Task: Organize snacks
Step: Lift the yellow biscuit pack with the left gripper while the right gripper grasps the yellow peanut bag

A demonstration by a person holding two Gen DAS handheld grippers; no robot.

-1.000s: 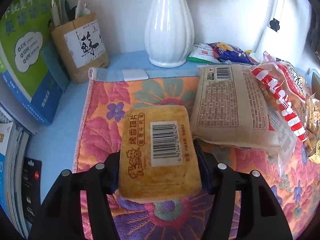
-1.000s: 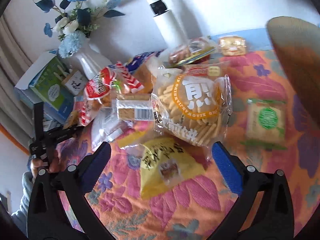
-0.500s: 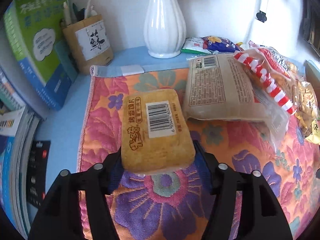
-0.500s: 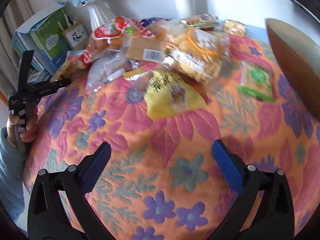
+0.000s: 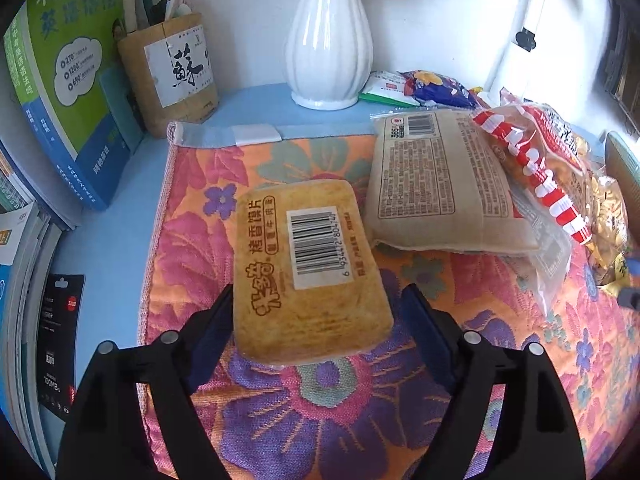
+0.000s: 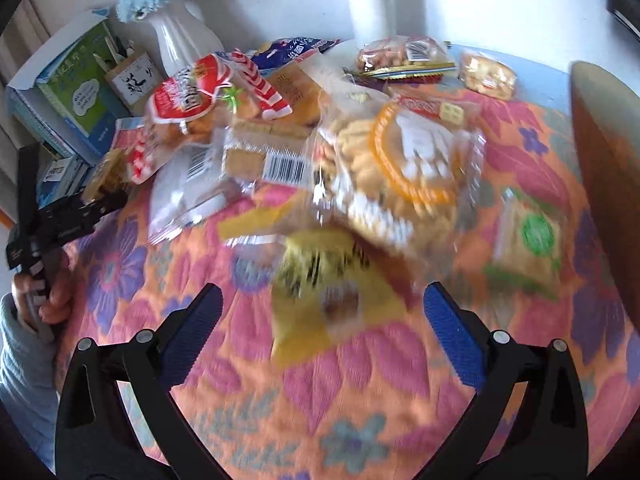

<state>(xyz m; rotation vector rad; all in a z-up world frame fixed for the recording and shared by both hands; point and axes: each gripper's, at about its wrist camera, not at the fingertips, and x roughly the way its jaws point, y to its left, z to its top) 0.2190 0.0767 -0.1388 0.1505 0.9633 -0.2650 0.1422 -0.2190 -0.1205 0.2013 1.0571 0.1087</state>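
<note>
A flowered cloth (image 5: 192,248) covers the table, with a white vase (image 5: 330,36) at the back against the wall. In front of the vase lies a golden snack pack (image 5: 308,272), barcode up, flat on the cloth. The left gripper (image 5: 316,320) has the pack's near end between its jaws, which are opening; the right pad stands clear of it. To the right of the vase sits the snack pile (image 6: 360,140). The right gripper (image 6: 322,320) hangs wide open over a yellow packet (image 6: 328,292), holding nothing.

Black gripper fingers (image 6: 196,324) with ribbed blue pads, silver screws; the person's sleeve (image 6: 22,364) is pale grey-blue
</note>
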